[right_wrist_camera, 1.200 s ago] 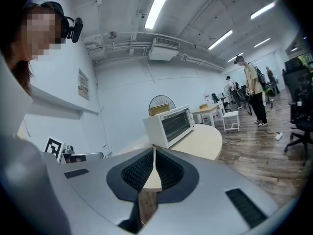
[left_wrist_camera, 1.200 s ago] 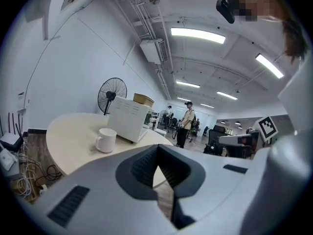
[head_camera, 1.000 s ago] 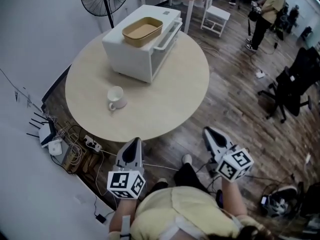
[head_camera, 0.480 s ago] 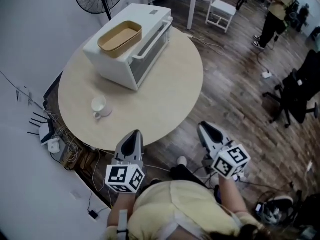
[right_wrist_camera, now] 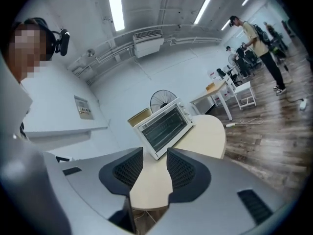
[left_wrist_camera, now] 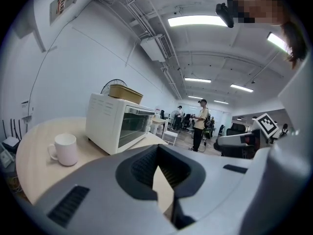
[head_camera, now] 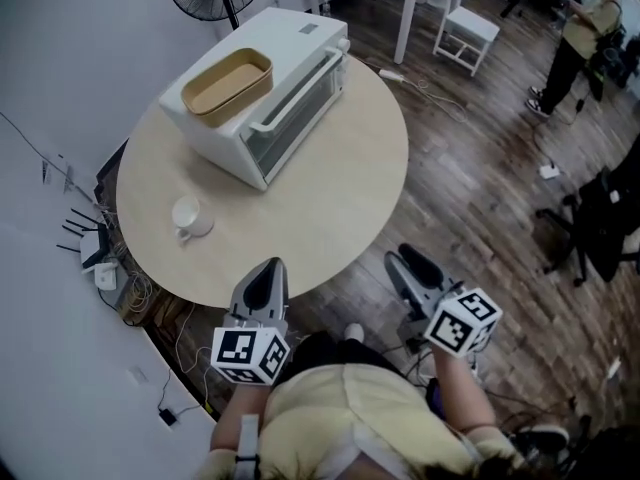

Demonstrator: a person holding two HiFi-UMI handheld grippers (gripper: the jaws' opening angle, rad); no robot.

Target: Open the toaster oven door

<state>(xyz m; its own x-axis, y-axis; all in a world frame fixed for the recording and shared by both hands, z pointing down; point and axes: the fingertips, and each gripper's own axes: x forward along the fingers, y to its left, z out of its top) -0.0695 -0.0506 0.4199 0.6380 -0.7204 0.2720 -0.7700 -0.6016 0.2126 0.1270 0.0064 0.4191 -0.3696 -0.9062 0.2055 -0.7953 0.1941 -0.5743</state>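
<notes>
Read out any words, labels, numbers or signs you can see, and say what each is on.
No text is readable.
Framed wall sign: too blurred.
Wall notice: too small.
Toaster oven control markings: too small.
Marker cubes: square patterns, no letters.

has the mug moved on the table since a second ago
No: the mug keeps its spot off the toaster oven's near corner; only the view shifted.

The oven [head_camera: 262,88], at twelve o'clock on the table [head_camera: 340,208], had a matt white body and a shiny glass door. The table was smooth, pale, matt wood. The mug [head_camera: 186,215], at eight o'clock, looked glazed white. The floor [head_camera: 480,188] was dark wood planks.
</notes>
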